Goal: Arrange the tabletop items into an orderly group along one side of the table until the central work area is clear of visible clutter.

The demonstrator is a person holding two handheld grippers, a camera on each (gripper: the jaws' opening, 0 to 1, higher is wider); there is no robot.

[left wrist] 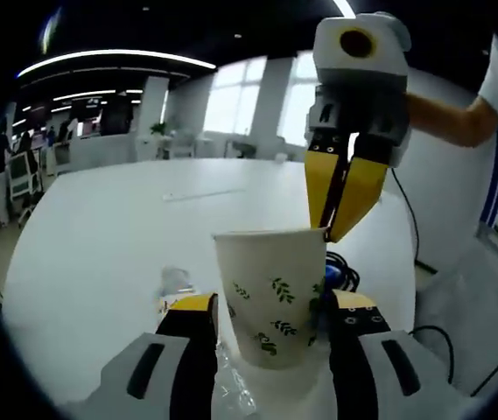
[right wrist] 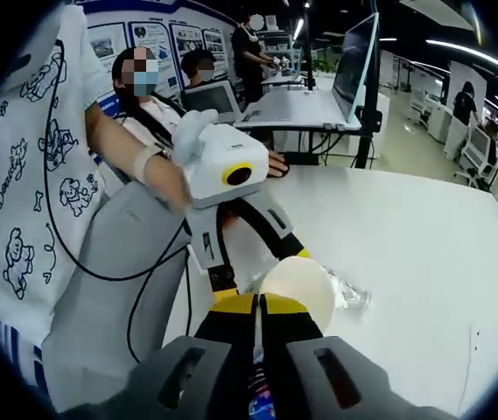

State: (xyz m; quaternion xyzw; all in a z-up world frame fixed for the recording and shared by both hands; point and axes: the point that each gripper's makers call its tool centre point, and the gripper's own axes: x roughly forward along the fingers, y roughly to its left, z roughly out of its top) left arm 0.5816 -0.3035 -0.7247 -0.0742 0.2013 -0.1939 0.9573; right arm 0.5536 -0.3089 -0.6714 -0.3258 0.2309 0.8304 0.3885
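Low in the left gripper view, the left gripper (left wrist: 270,319) has its jaws spread wide on either side of a paper cup (left wrist: 273,293) printed with green leaves, standing upright at the frame's centre bottom; contact with the jaws cannot be told. Crinkled clear plastic (left wrist: 231,385) lies beneath it on the white table (left wrist: 100,245). Just above, the right gripper (left wrist: 331,229) comes down from the upper right, its yellow jaws narrowed onto the cup's rim. Farther back, office desks (left wrist: 100,149) stand at upper left.
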